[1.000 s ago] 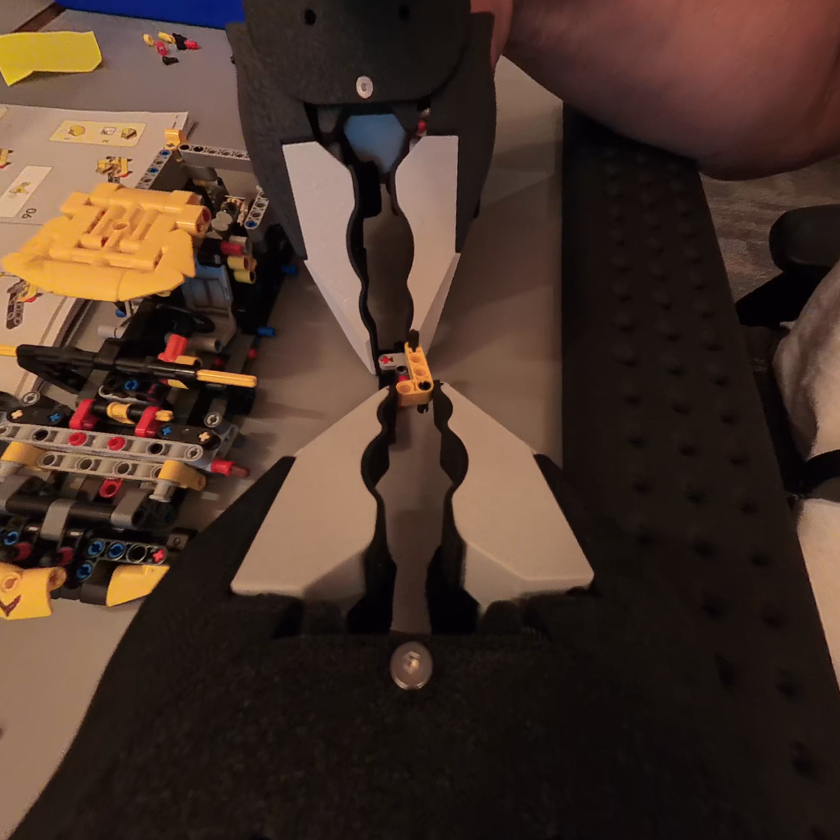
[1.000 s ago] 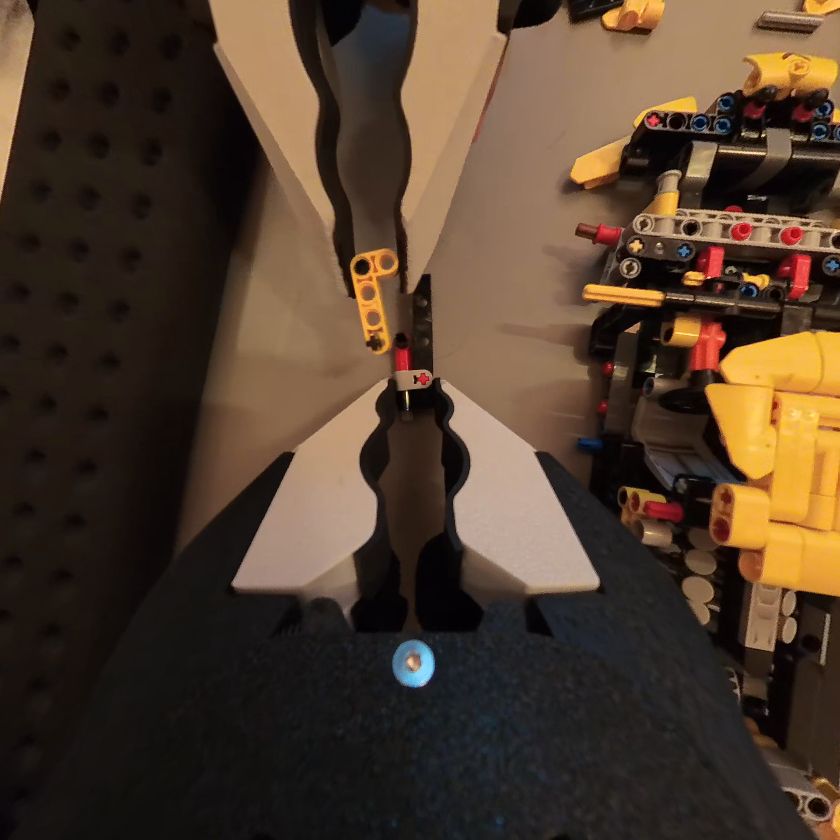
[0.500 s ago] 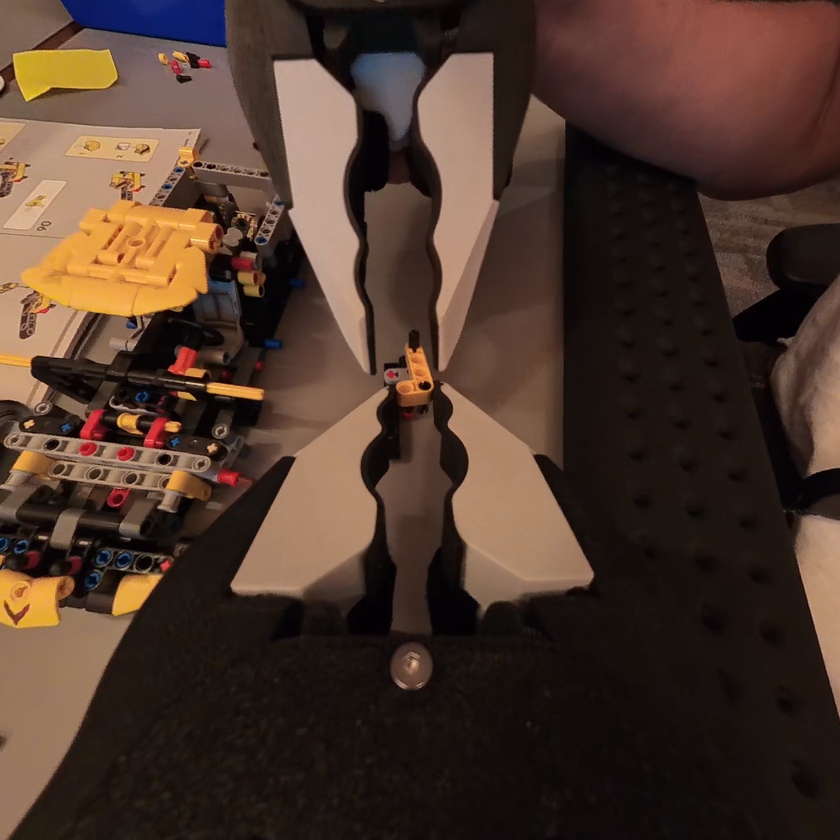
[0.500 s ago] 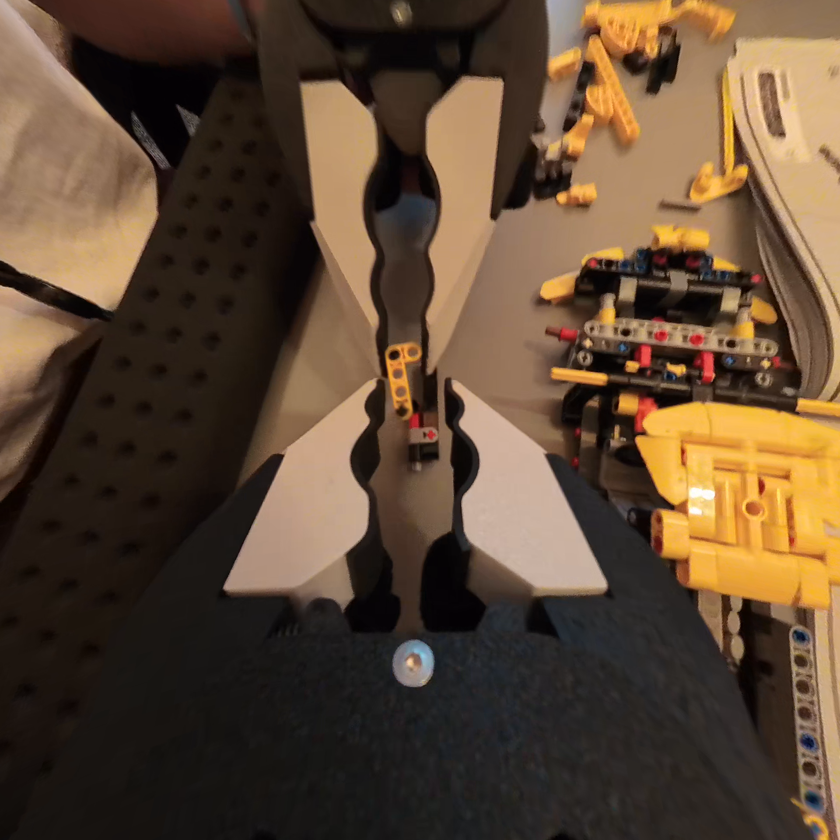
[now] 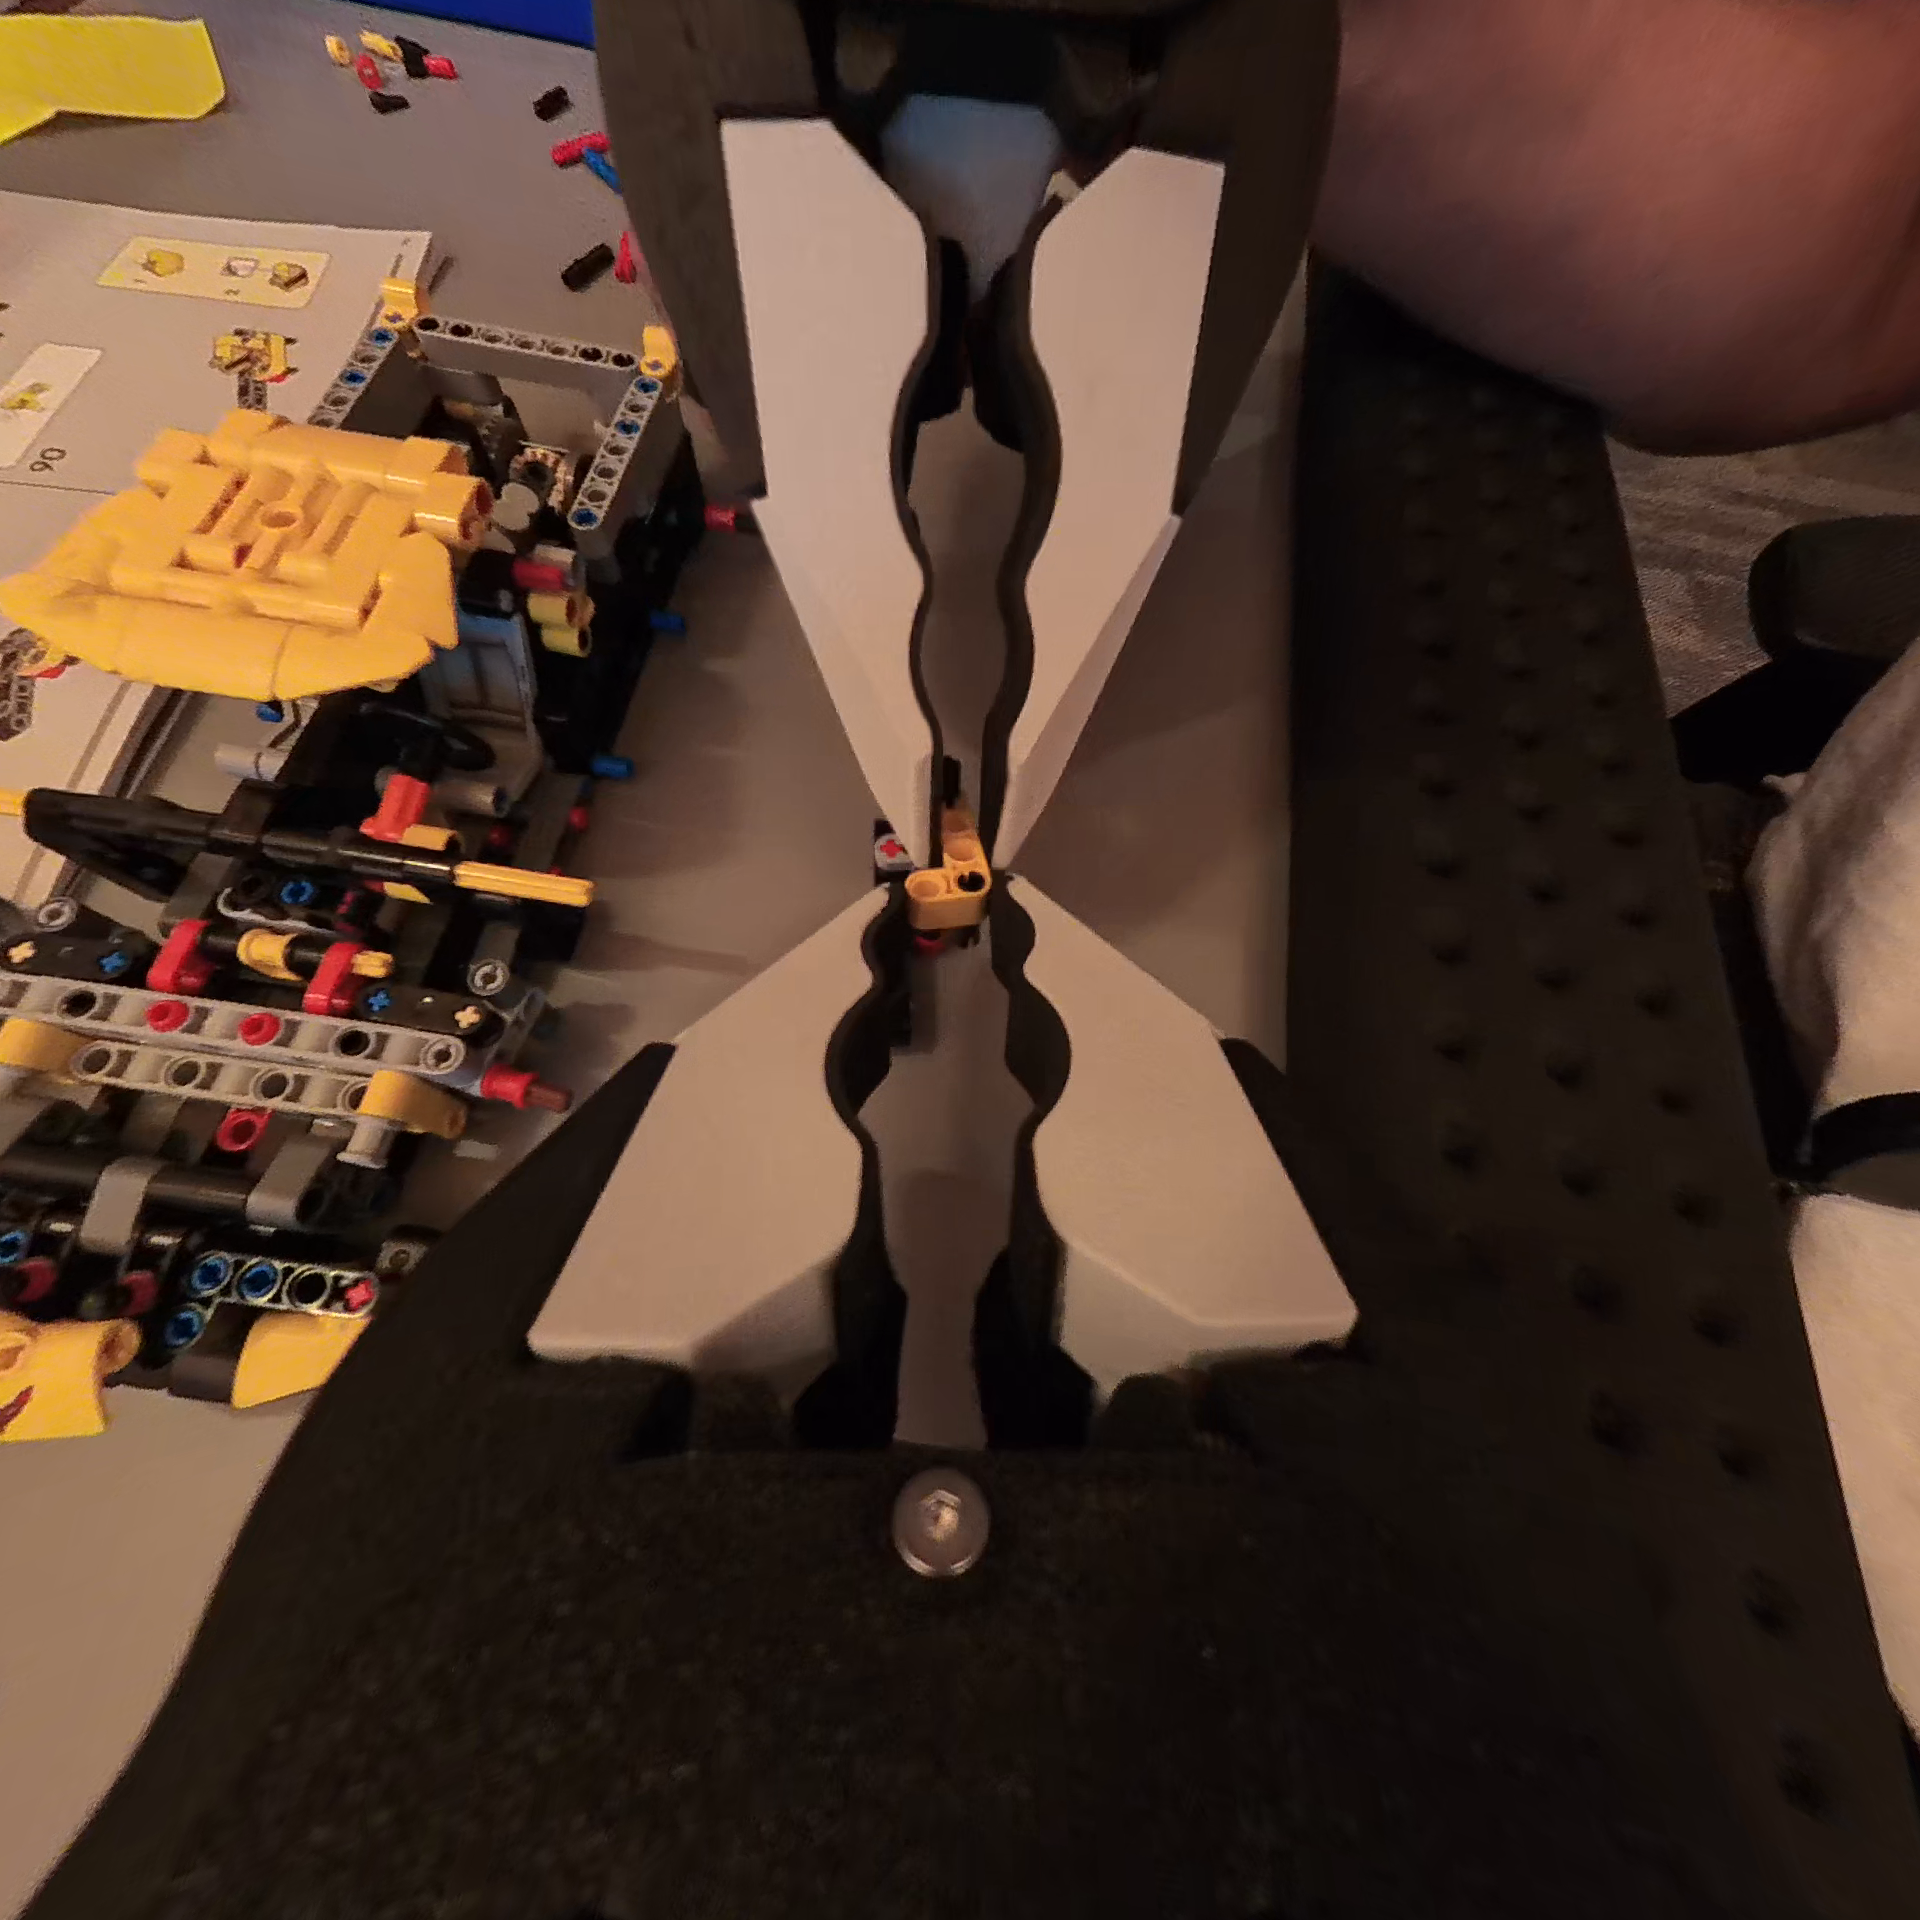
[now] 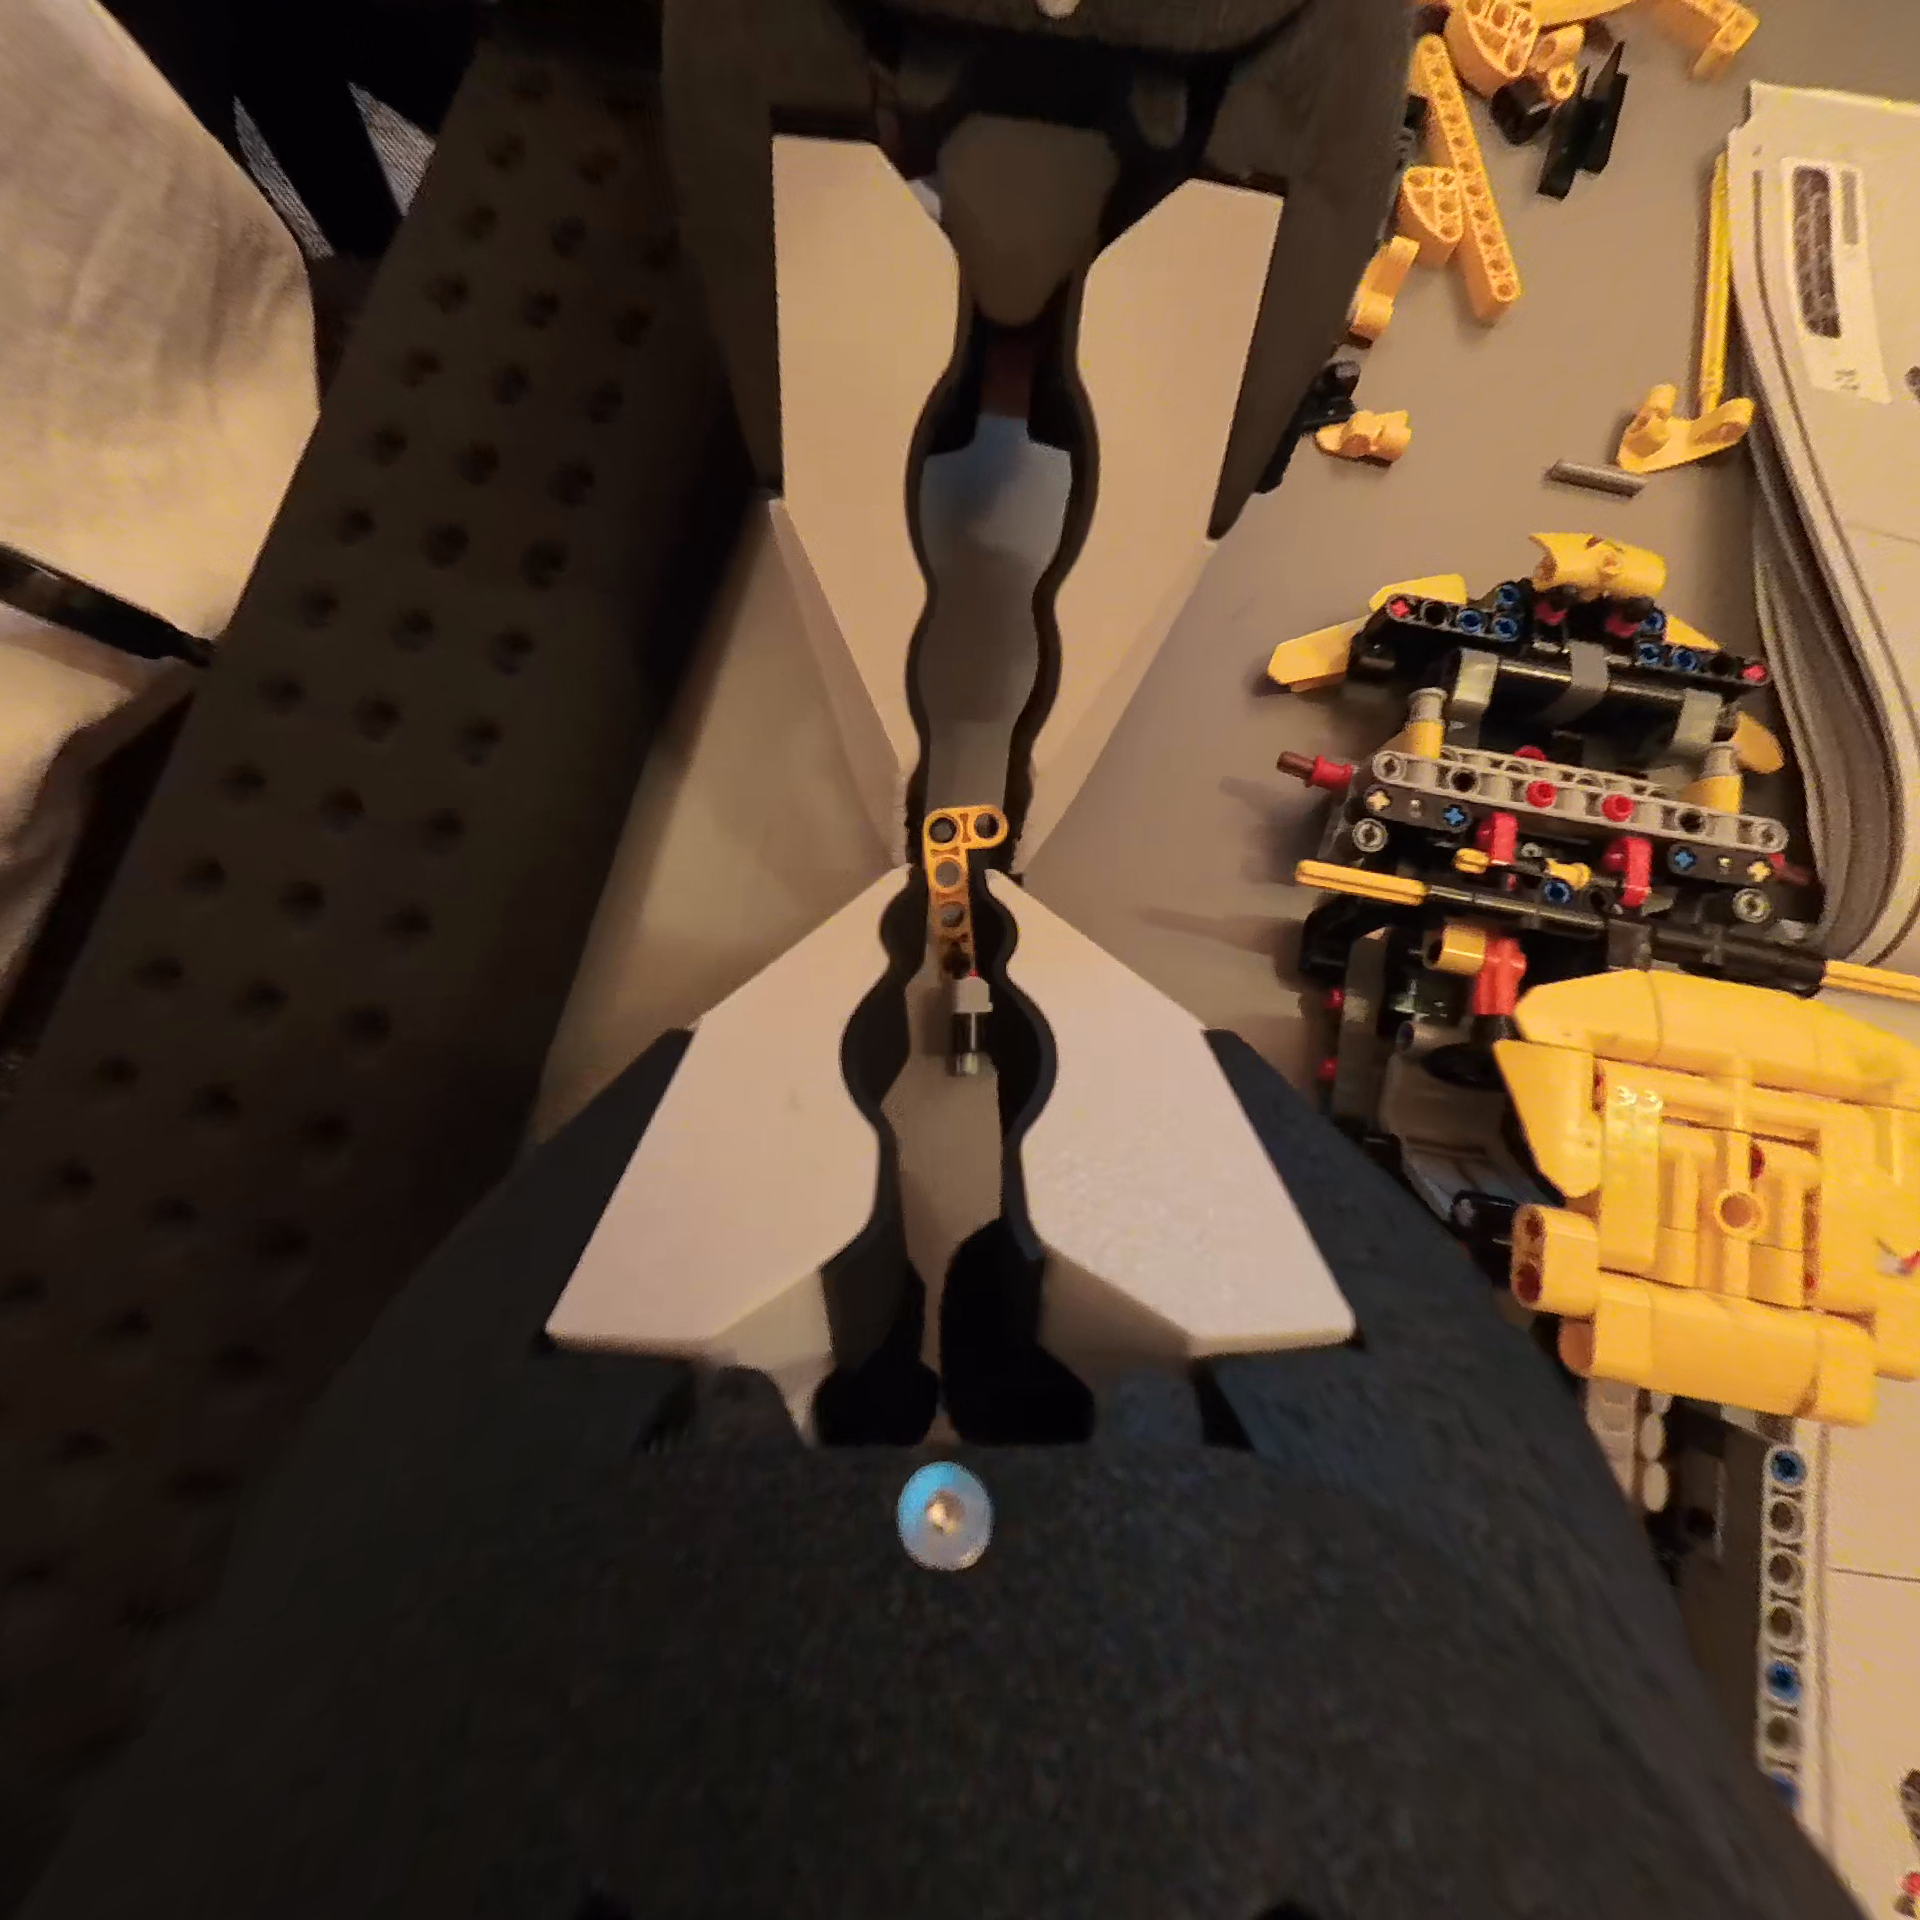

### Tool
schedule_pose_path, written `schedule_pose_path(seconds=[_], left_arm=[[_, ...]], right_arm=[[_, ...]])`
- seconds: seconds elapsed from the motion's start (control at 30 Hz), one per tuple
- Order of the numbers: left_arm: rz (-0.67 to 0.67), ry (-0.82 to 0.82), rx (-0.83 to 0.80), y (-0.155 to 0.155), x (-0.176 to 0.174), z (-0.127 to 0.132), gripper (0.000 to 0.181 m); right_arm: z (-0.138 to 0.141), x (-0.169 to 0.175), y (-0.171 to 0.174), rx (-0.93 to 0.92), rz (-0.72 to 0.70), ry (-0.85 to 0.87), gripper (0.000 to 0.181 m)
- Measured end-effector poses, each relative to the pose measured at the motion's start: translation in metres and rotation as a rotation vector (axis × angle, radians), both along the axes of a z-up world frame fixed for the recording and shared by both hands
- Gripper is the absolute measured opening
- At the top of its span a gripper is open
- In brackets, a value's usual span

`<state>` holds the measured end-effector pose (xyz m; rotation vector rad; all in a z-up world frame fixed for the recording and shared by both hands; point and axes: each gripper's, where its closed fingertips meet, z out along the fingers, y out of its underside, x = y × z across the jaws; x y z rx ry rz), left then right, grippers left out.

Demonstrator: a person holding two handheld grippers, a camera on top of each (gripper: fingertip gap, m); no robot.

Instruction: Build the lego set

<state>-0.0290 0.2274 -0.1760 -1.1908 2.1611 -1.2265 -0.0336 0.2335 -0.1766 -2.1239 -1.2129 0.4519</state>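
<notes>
Now both grippers on yellow L-beam [image 5: 948, 883]

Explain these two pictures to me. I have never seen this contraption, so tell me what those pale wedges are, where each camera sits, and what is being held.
There is no robot here. A person holds a hand tool in each hand, and the pale wedges are its two fingers. Each picture comes from a camera on one tool, looking along its own fingers at the bottom, with the other tool pointing in from the top.

The left gripper pinches a yellow L-shaped piece. The right gripper meets it tip to tip, with a small black-and-grey part between its fingers. Whether it grips is unclear.

On the grey table lie a half-built model, an instruction booklet and loose yellow pieces.
</notes>
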Motion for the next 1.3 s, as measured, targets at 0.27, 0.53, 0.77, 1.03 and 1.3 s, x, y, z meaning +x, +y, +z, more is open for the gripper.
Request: schedule_pose_path(seconds=[0.27,0.53,0.77,1.03,1.3], left_arm=[[-0.006,-0.011,0.084,-0.001,0.001,-0.002,0.015],[0.039,-0.136,-0.015,0.006,0.004,0.025,0.01],[0.055,-0.195,0.146,0.007,0.009,0.019,0.004],[0.192,-0.344,0.567,0.033,0.02,0.027,0.004],[0.353,-0.424,0.782,0.045,0.027,0.043,0.004]], right_arm=[[-0.002,0.0,-0.002,-0.047,-0.002,0.018,0.007],[0.031,0.004,0.006,0.047,-0.019,0.154,0.006],[0.024,0.008,0.008,0.022,-0.054,0.15,0.007],[0.039,0.008,0.027,-0.094,-0.206,0.39,0.027],[0.055,0.016,0.042,-0.05,-0.302,0.481,0.01]])
